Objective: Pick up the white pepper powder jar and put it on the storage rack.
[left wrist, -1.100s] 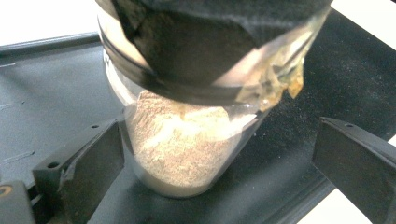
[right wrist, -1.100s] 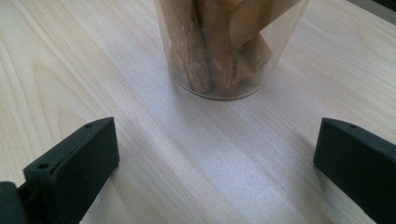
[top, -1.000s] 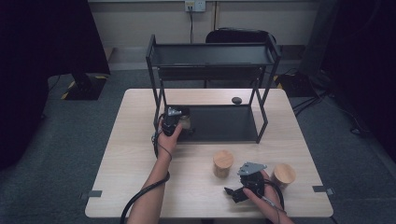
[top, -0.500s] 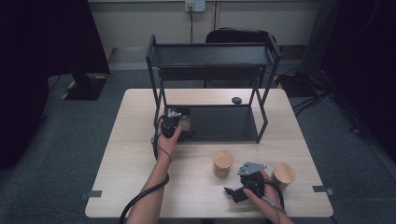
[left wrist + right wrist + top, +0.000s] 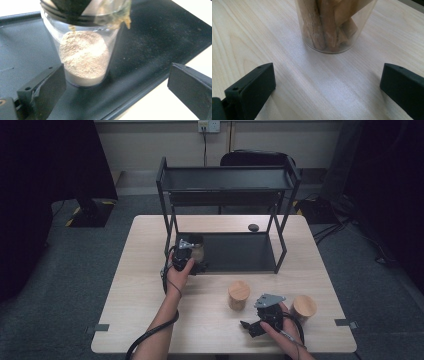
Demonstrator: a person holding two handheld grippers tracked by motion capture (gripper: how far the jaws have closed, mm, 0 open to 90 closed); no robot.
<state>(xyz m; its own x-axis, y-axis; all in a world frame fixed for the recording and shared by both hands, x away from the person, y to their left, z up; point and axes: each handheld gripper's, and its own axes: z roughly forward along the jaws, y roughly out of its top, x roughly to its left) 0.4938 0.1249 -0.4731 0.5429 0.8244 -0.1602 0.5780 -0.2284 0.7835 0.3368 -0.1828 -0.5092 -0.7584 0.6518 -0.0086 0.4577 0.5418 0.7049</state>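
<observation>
Standing on the rack's bottom shelf (image 5: 155, 50), the powder jar (image 5: 83, 57) sits just beyond the wide-open left gripper (image 5: 115, 87).

No readable txt, labels, brand marks, nos. or signs anywhere. Clear glass jar of pale powder (image 5: 83, 57) on the black metal shelf tray (image 5: 155, 47): no label. Clear jar of brown sticks (image 5: 332, 22) on the light wood table (image 5: 262, 37): no print. The two wooden-lidded jars in high view and the white wall socket (image 5: 209, 126): too small to make out any marks.
</observation>
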